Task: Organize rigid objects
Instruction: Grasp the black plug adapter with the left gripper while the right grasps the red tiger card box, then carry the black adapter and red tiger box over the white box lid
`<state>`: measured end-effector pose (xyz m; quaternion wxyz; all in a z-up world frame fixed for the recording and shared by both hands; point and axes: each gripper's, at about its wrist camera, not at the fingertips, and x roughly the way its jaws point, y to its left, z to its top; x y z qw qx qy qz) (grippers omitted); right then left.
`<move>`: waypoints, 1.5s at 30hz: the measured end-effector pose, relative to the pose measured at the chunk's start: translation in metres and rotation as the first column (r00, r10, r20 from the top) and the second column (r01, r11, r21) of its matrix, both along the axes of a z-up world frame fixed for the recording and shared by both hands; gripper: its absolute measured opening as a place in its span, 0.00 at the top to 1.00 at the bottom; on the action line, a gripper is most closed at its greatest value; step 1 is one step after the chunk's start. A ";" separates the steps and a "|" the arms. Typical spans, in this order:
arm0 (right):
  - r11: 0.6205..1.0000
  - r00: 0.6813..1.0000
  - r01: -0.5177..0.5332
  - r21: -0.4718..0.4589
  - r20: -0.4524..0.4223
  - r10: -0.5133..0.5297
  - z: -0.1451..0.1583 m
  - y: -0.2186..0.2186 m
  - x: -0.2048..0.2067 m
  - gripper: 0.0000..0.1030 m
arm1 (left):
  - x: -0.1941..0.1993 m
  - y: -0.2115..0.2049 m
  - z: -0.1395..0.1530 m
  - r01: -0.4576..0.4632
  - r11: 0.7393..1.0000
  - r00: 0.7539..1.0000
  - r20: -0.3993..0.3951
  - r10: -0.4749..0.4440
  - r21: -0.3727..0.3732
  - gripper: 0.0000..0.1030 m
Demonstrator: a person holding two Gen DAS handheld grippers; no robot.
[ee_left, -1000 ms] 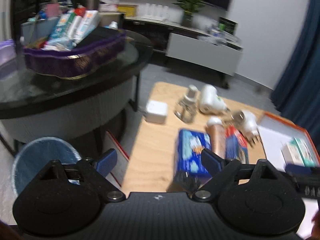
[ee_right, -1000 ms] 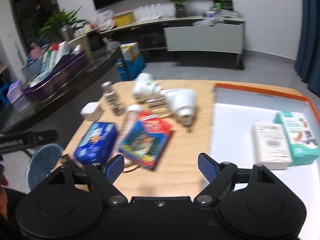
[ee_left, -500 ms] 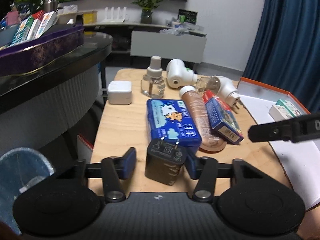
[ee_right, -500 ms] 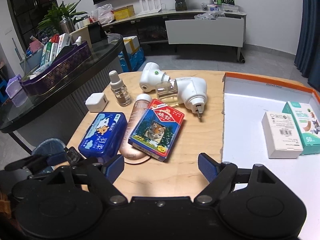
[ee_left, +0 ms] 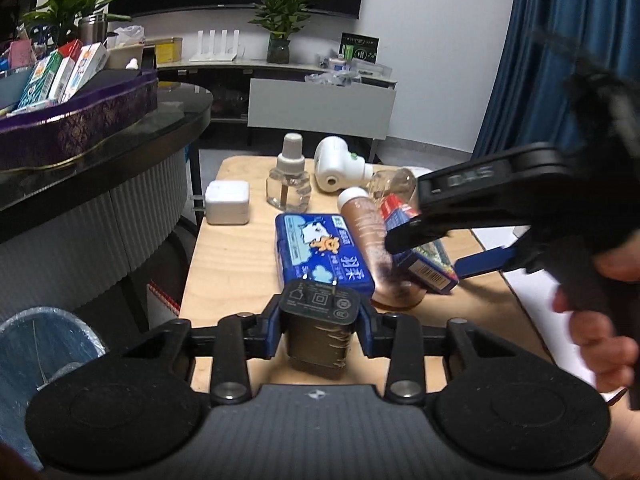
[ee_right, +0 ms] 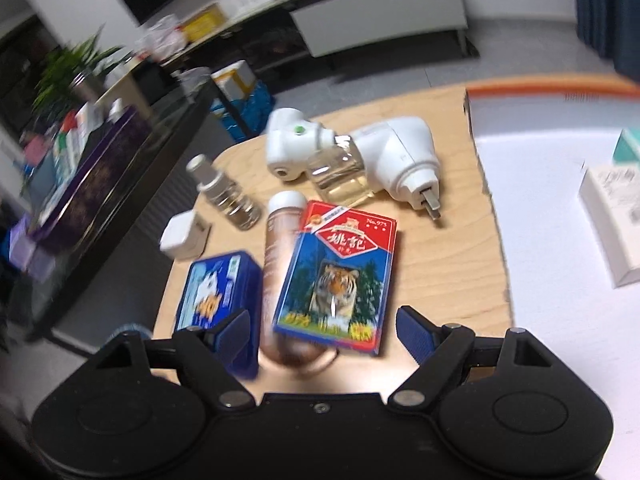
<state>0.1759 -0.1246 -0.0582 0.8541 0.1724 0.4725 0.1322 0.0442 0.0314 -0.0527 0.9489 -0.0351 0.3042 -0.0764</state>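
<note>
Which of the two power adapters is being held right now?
The black adapter, clamped in the left hand-held gripper; the white adapter sits untouched on the table.

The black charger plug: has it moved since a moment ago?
Cannot tell; the black charger plug sits by the blue tin as before, but the left gripper is now shut on it.

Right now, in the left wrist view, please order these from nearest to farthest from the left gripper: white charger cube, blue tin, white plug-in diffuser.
1. blue tin, just ahead
2. white charger cube, ahead left
3. white plug-in diffuser, far end
</note>
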 end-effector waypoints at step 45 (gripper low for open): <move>0.866 0.863 0.411 -0.284 0.429 -0.269 0.083 -0.224 -0.152 0.31 | 0.030 -0.201 0.055 0.252 0.966 0.967 -0.018 -0.254 -0.058 0.63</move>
